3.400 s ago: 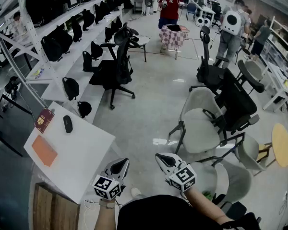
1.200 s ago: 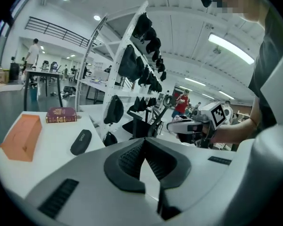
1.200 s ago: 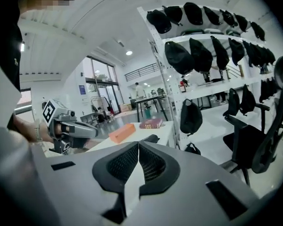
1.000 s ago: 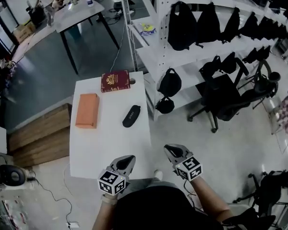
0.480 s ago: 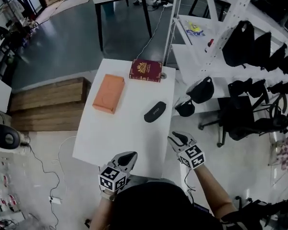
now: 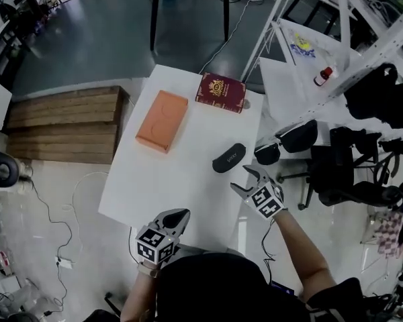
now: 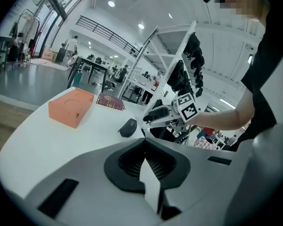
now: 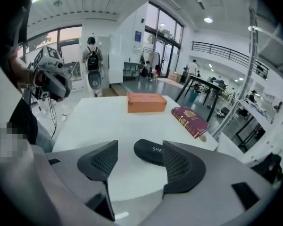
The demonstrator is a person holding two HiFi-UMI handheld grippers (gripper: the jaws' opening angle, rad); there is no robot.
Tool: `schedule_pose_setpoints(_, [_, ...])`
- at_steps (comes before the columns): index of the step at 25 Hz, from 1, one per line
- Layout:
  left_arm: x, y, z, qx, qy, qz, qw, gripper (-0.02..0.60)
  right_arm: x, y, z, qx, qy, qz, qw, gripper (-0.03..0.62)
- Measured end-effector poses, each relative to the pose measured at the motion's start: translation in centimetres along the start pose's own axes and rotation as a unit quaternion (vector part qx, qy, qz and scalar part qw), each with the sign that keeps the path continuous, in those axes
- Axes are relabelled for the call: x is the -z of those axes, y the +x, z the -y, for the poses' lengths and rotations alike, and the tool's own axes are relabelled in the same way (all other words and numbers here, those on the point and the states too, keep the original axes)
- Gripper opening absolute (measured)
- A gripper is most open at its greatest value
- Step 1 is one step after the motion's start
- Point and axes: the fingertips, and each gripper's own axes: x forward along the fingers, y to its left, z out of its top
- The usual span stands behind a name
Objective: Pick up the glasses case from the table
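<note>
The black glasses case (image 6: 229,157) lay on the white table (image 6: 168,180). Beyond the case sat a red book (image 6: 221,92) and an orange box (image 6: 162,120), both well apart from it. The right gripper (image 6: 242,180) hovered just short of the case with its jaws opening and holding nothing; only bare tabletop separated them. The left gripper (image 6: 180,216), farther from the case, was closed and empty.

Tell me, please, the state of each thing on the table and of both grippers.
glasses case: closed, lying flat on the table, not gripped.
orange box: closed, lying flat.
red book: closed, lying flat near the far edge.
left gripper: shut, empty.
right gripper: jaws opening, nothing between them; the glasses case lies just ahead.
</note>
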Motion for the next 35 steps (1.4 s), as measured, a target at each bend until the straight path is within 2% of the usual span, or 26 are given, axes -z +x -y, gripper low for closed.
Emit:
schedule_pose_setpoints(4, [0.0,0.1,-1.6,0.001,-0.008,-0.001,1.0000,0.017,0.3,3.6,0.4,-0.023,-0.085,-0.057,0.994,0.353])
schedule_pose_setpoints(7, [-0.2,0.3,-2.7,0.000,-0.019,-0.001,0.9998,0.017,1.5,5.9,0.7,-0.039,-0.141,-0.103,0.984,0.374])
schedule_pose_setpoints(13, [-0.9,0.3,-4.8,-0.005,-0.028,-0.001,0.9996,0.017,3.1,9.3,1.7,-0.062,-0.218,-0.162,0.960,0.403])
schedule_pose_setpoints(18, [-1.2,0.4,-5.9,-0.009,-0.036,-0.002,0.9993,0.017,4.6,11.6,2.7,-0.082,-0.279,-0.218,0.932,0.419])
schedule_pose_setpoints(22, [-1.0,0.9,-6.5,-0.008,-0.043,-0.008,0.9990,0.017,5.6,13.4,3.0,-0.107,-0.319,-0.244,0.909,0.420])
schedule_pose_setpoints(26, [-1.5,1.3,-7.0,-0.008,-0.054,-0.006,0.9985,0.018,7.3,14.7,3.4,-0.127,-0.381,-0.279,0.873,0.420])
schedule_pose_setpoints(28, [-1.7,1.3,-7.1,-0.011,-0.056,-0.007,0.9983,0.017,7.8,15.1,3.4,-0.133,-0.399,-0.288,0.860,0.422])
schedule_pose_setpoints(30, [-1.7,1.5,-7.1,-0.011,-0.056,-0.010,0.9983,0.017,8.0,15.3,3.3,-0.143,-0.397,-0.292,0.858,0.420])
schedule_pose_setpoints(35, [-1.5,1.9,-6.6,-0.010,-0.051,-0.019,0.9985,0.017,8.2,15.8,3.3,-0.176,-0.366,-0.304,0.862,0.420])
